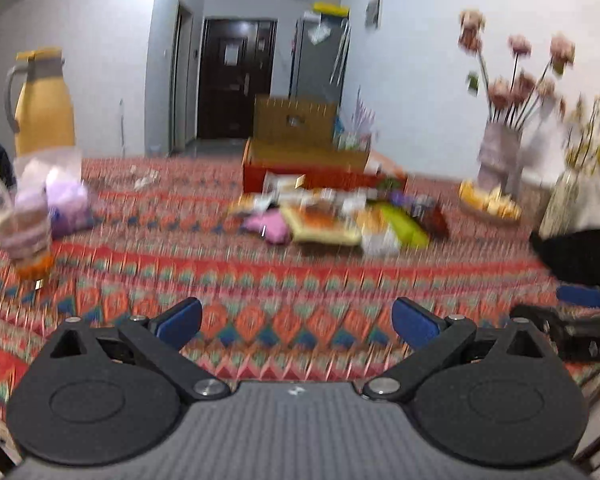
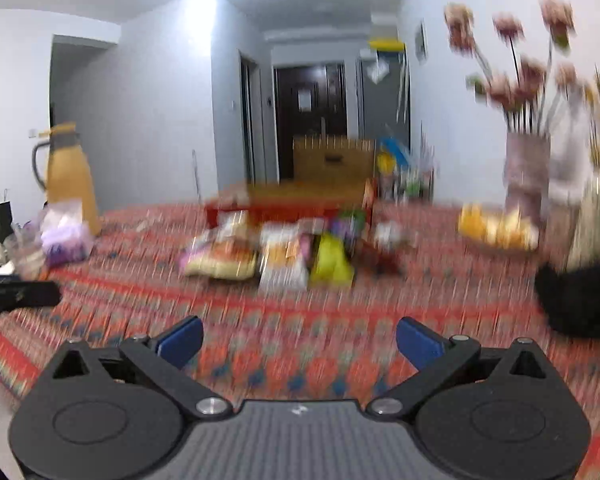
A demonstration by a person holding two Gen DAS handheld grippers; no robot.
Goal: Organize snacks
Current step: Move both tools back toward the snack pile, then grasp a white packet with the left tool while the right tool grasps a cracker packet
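A heap of snack packets lies in the middle of the table on a red patterned cloth: pink, yellow, green and white wrappers, blurred. Behind it stands a red and tan open box. My left gripper hovers over the near cloth, open, with nothing between its blue pads. My right gripper is likewise open and empty, well short of the heap. The right gripper's black body shows at the right edge of the left wrist view.
A yellow jug and a clear bag of purple items stand at the left. A cup sits nearer. At the right are a vase of pink flowers and a plate of yellow fruit. A dark object blocks the right edge.
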